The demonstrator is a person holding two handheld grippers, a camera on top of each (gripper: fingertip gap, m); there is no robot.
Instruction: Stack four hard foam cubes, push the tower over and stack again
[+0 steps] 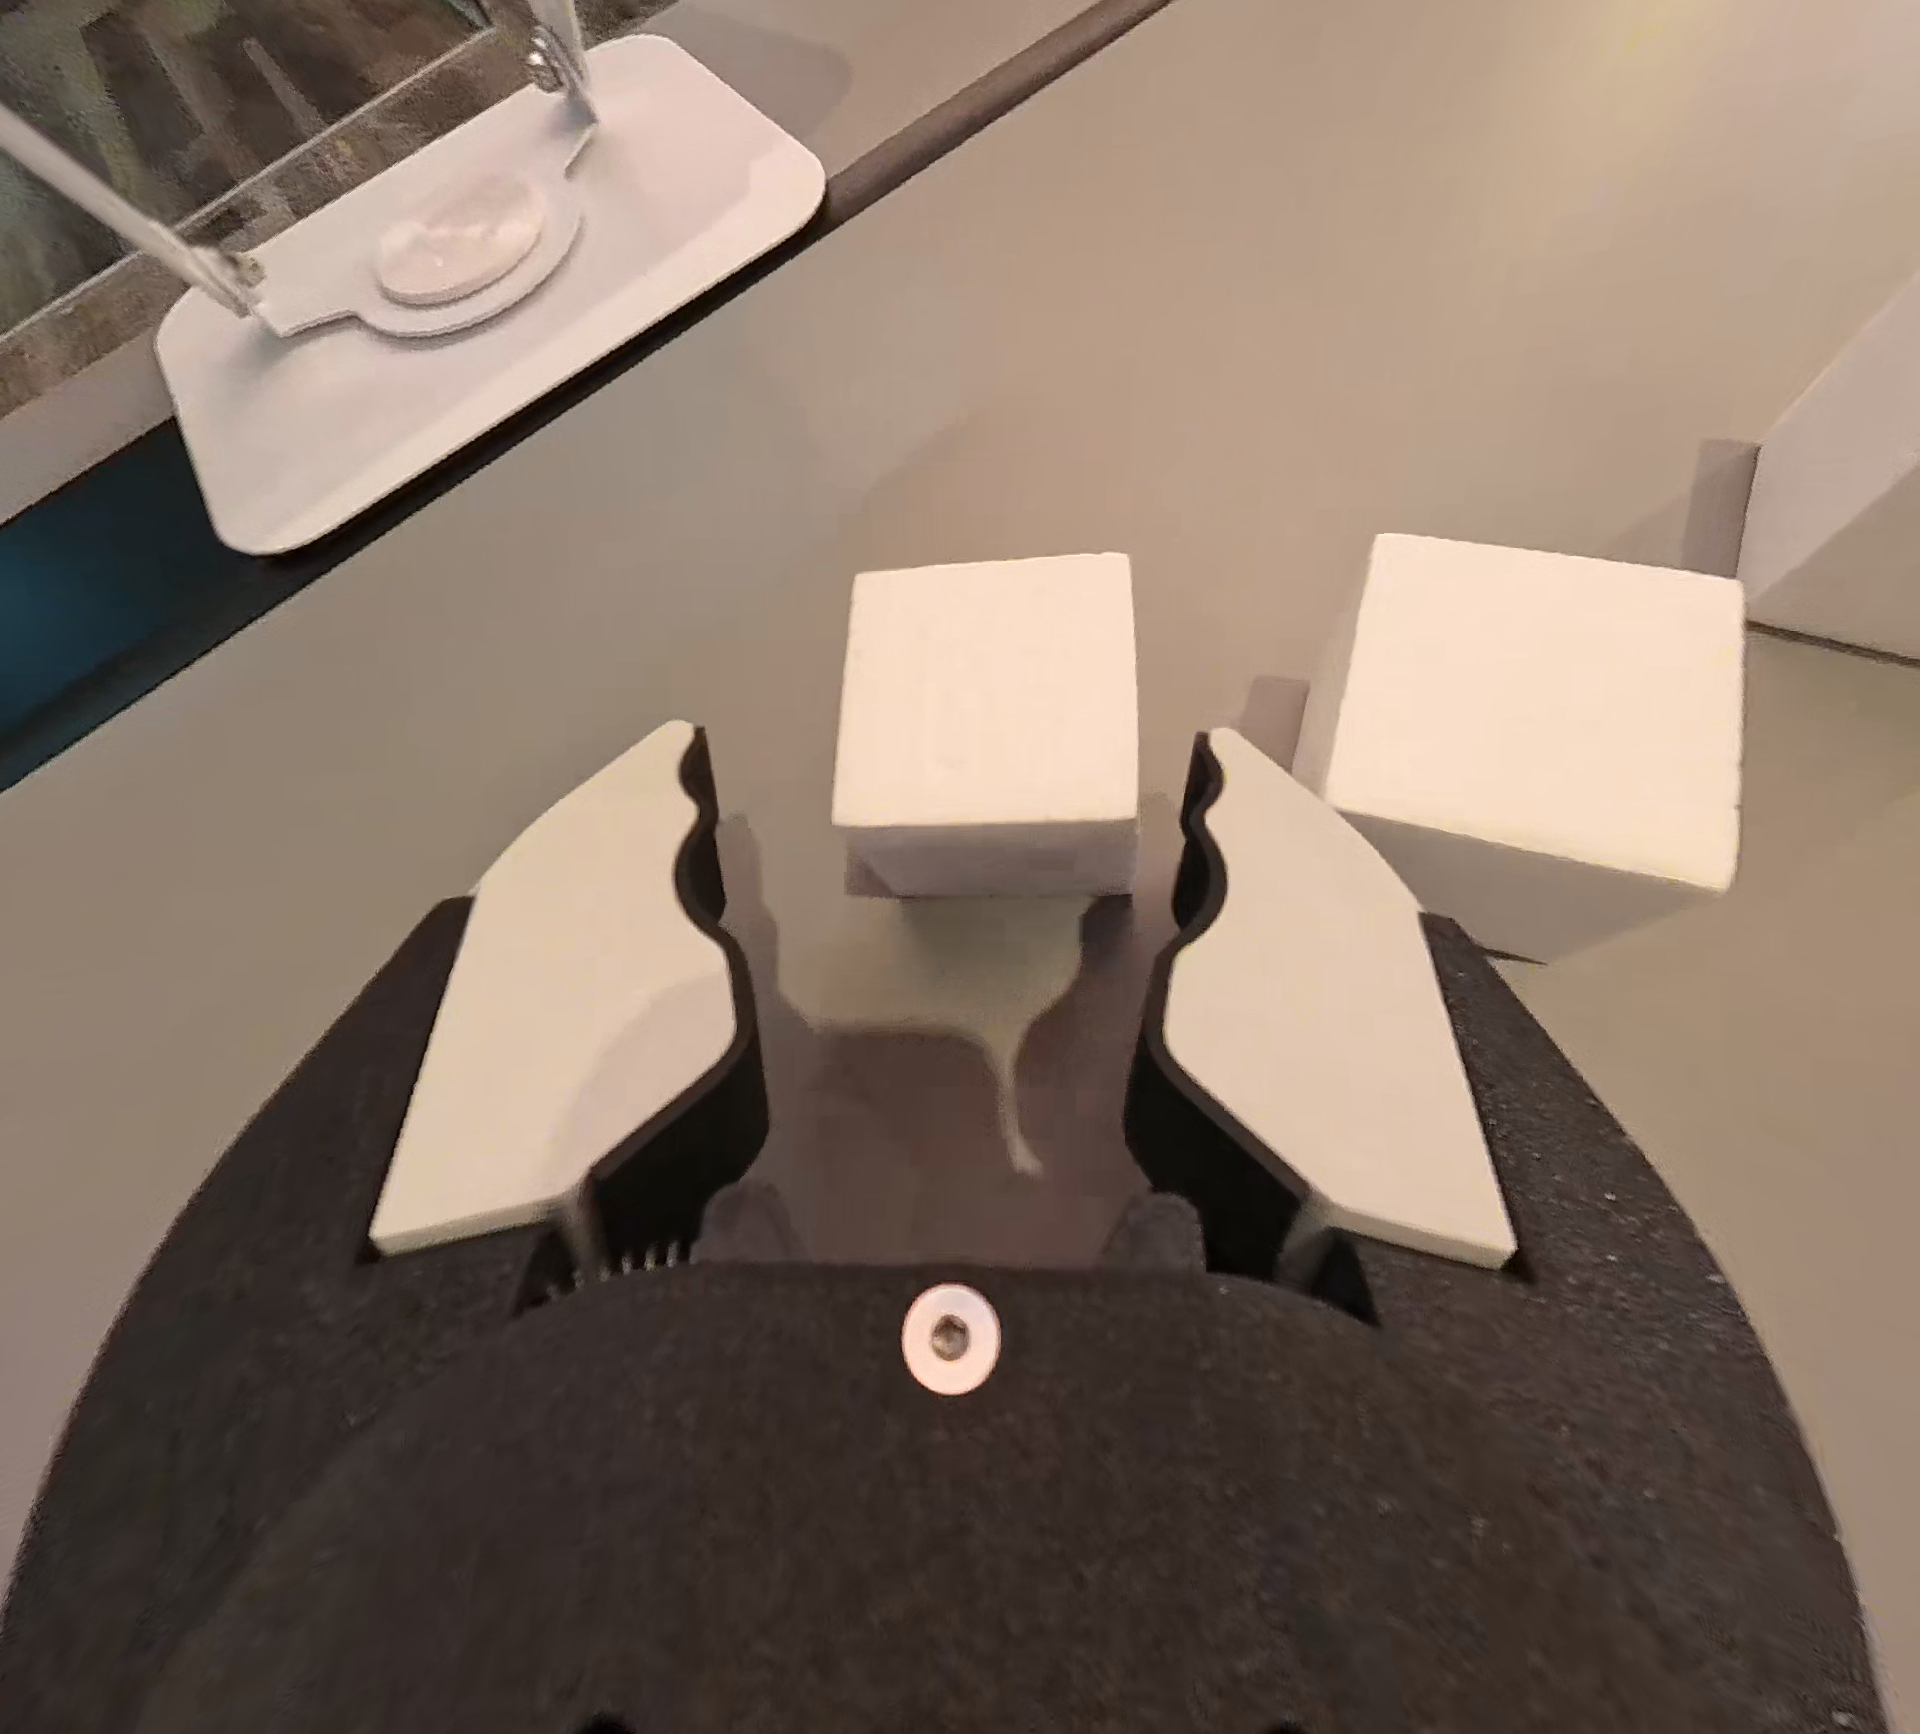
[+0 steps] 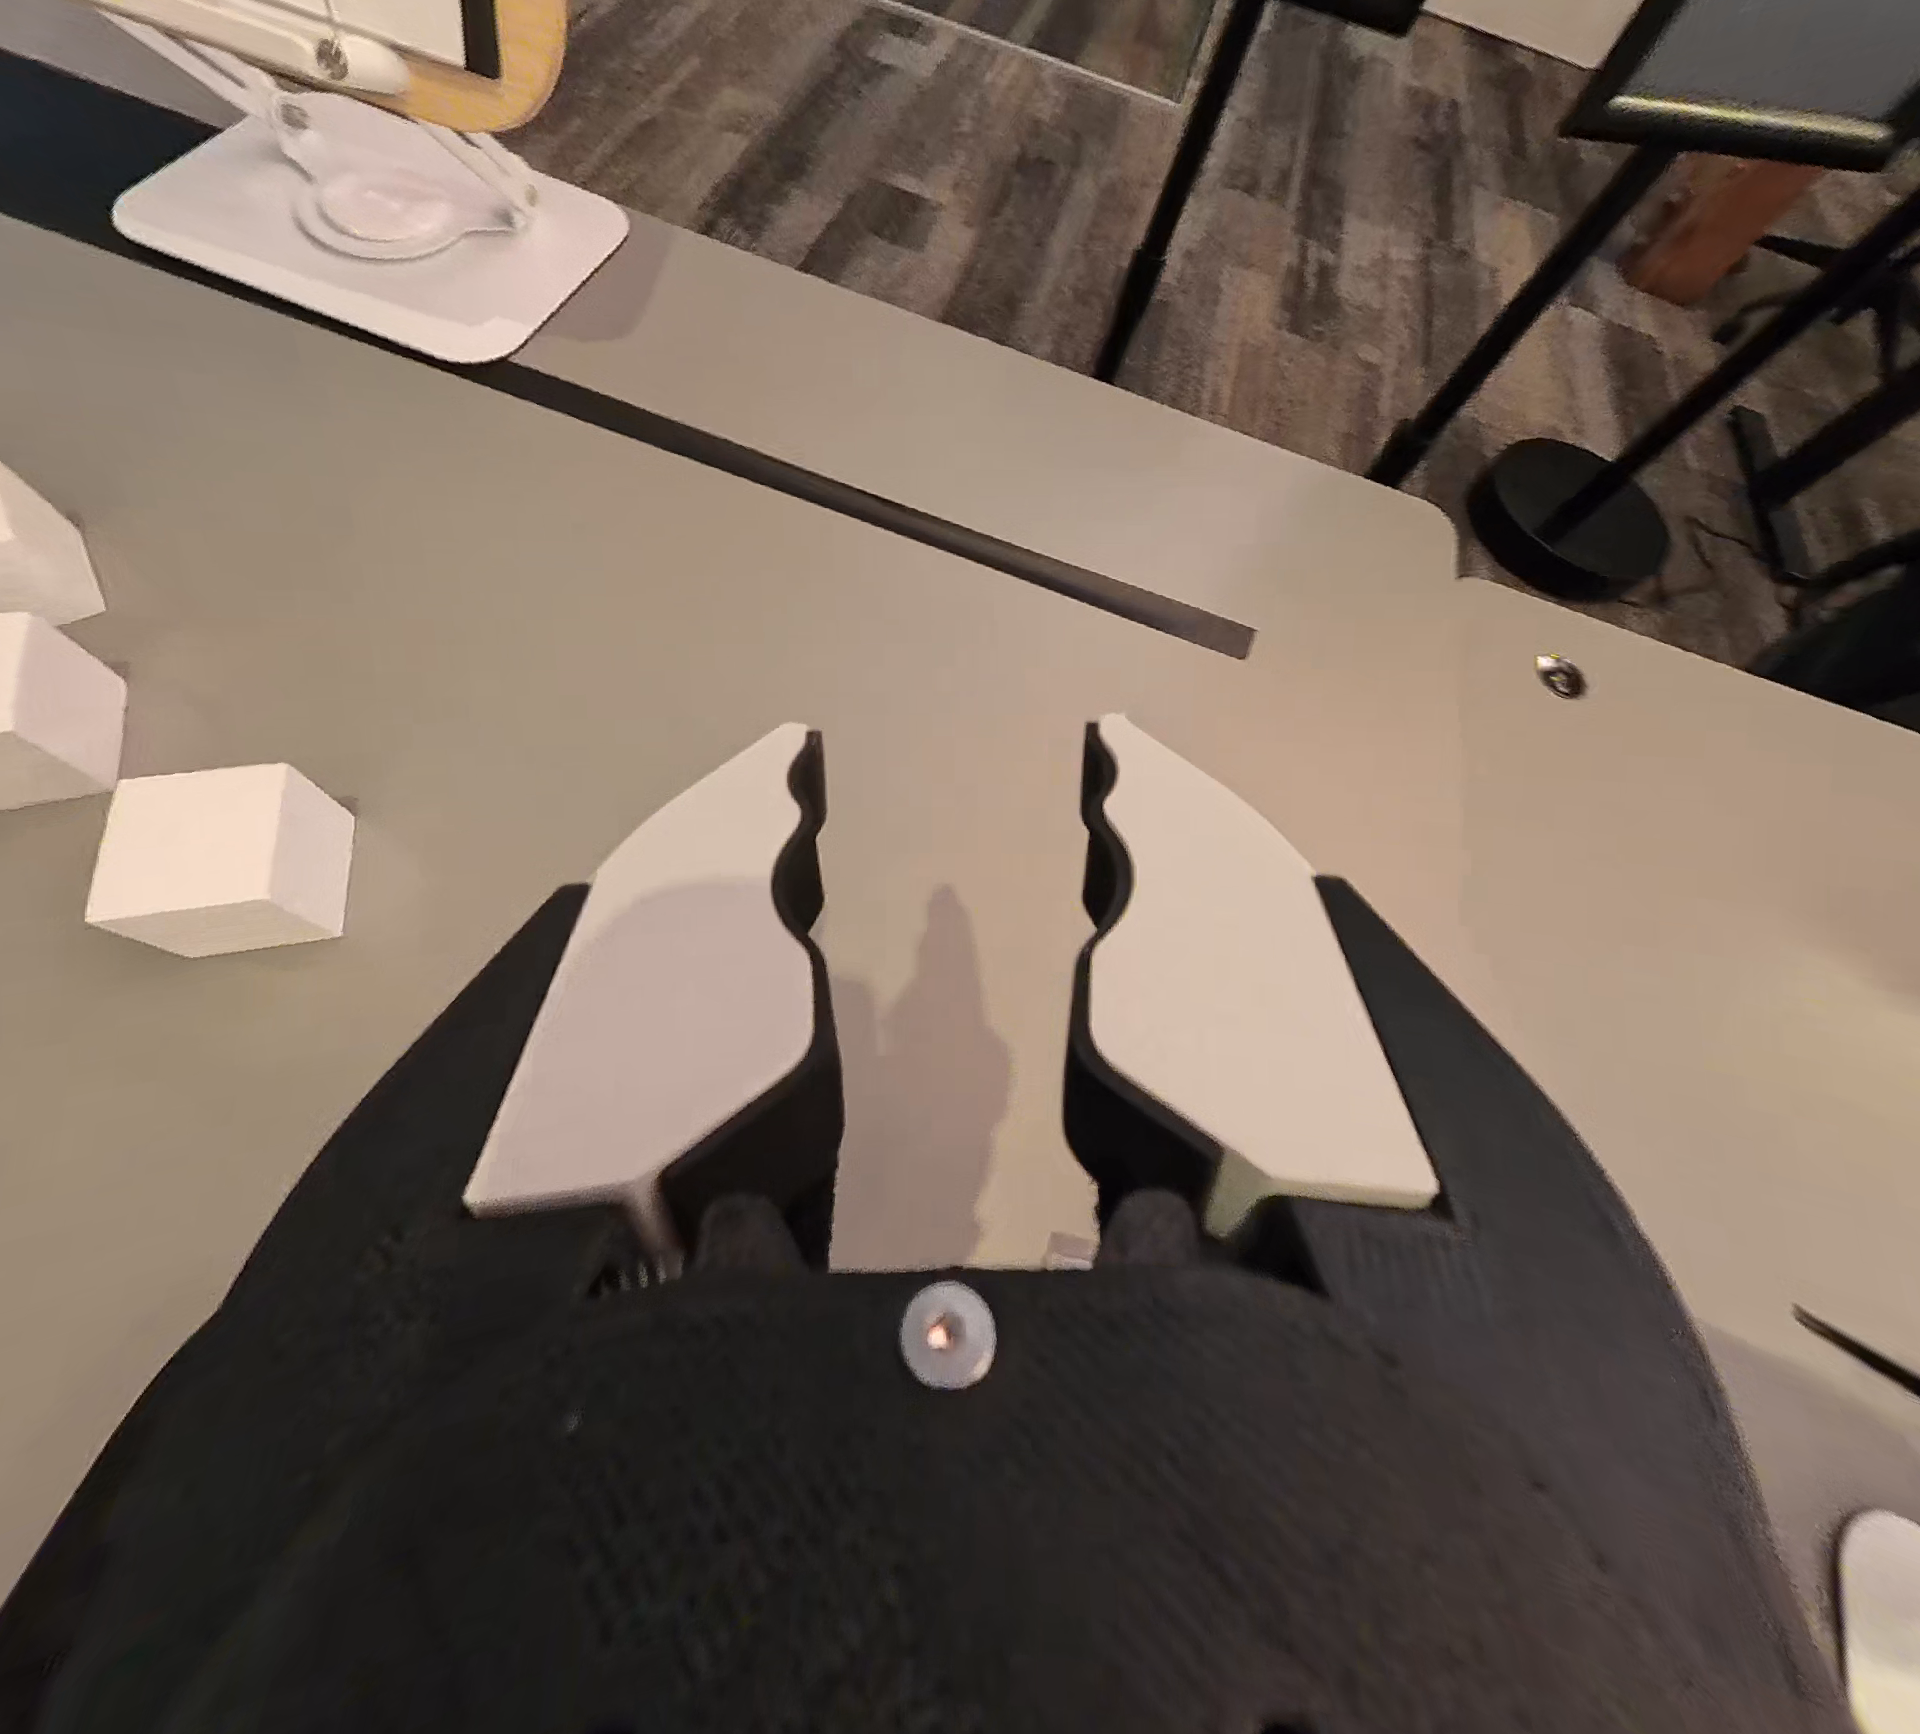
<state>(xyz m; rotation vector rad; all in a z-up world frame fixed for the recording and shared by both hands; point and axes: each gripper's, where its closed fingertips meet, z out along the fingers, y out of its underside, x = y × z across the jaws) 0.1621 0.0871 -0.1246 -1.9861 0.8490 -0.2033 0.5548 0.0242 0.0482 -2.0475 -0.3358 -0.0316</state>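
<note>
In the left wrist view a white foam cube point(image 1: 987, 718) lies on the grey table just ahead of my left gripper point(image 1: 951, 749), between the line of its open fingertips and untouched. A second cube point(image 1: 1527, 728) stands to its right, and part of a third point(image 1: 1839, 521) shows at the right edge. In the right wrist view my right gripper point(image 2: 951, 739) is open and empty over bare table. One cube point(image 2: 223, 858) lies to its left, with two more cubes point(image 2: 47, 708) at the left edge, one behind the other.
A white stand base point(image 1: 488, 282) sits at the table's far edge; it also shows in the right wrist view point(image 2: 374, 250). A dark slot point(image 2: 883, 505) runs across the table. Black sign stands point(image 2: 1558, 531) are on the floor beyond the table corner. The left gripper's tips are roughly 45 cm from the right gripper's. The cube point(image 2: 223, 858) lies around 15 cm away from my left fingertips.
</note>
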